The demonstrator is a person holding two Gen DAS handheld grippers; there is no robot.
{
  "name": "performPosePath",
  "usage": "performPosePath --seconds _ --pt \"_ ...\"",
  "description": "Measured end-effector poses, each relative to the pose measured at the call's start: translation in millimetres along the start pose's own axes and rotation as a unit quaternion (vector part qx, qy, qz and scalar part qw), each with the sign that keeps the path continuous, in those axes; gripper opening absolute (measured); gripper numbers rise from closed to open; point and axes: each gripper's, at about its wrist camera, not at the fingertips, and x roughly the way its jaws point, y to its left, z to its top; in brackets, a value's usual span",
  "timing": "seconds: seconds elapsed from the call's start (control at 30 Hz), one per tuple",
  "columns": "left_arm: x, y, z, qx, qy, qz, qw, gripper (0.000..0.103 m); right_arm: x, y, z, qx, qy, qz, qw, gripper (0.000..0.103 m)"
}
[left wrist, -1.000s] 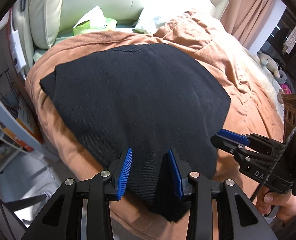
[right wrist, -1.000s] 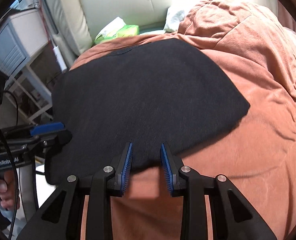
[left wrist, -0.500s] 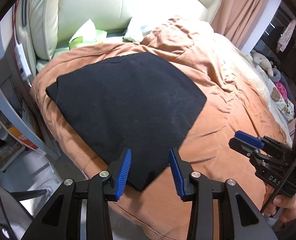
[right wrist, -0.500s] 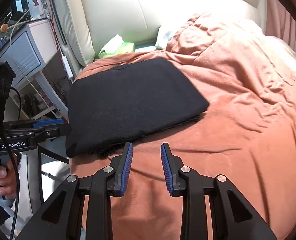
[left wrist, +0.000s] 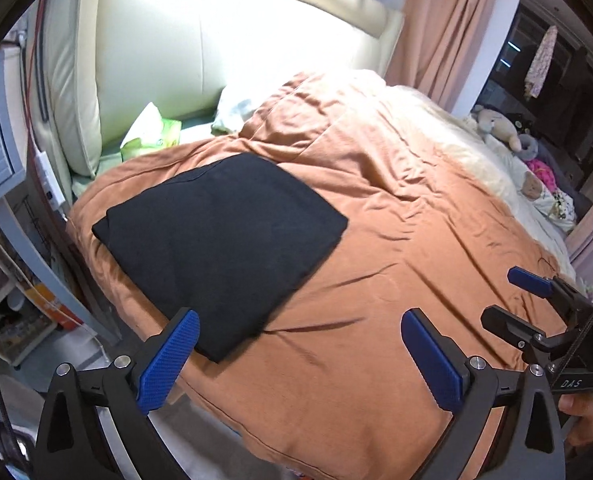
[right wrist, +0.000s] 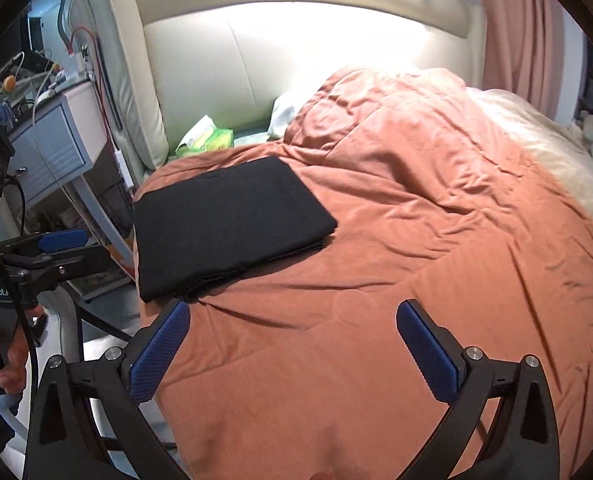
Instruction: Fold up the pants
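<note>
- My left gripper (left wrist: 296, 354) had just been opening; jaws stood wide apart w/ nothing between them, only blanket below.
- My right gripper (right wrist: 292, 346) likewise had just been opening, jaws spread wide, empty.
- Pants (left wrist: 220, 248), black, lay folded into a flat rectangle on the orange blanket (left wrist: 396, 240), at the bed's left side, near the edge & toward the headboard (left wrist: 224, 32).
- In right wrist view the pants (right wrist: 224, 228) showed stacked layers along their near edge; neither gripper touched them.
- Left gripper's left finger (left wrist: 168, 360) overlapped the pants' near corner in the pic, but it hung above, not pressing.
- Green tissue pack (left wrist: 152, 132) sat far of the pants, by the headboard.
- Stuffed toys (left wrist: 500, 126) lay at the far right.
- My left hand (right wrist: 0, 352) gripped its handle at the left edge of right wrist view.
</note>
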Motion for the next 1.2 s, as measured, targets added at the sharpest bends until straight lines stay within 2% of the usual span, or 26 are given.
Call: performPosePath --seconds 0.53,1.2 --pt "-57.3 -81.0 -21.2 0.048 -0.027 -0.012 0.9984 0.102 -129.5 -30.8 -51.5 0.025 -0.053 -0.034 0.998 0.103" --pt "-119.7 -182.1 -78.6 0.110 -0.076 -0.048 0.9900 0.102 -283.3 -68.1 -141.7 0.065 -0.099 -0.088 0.989 0.103"
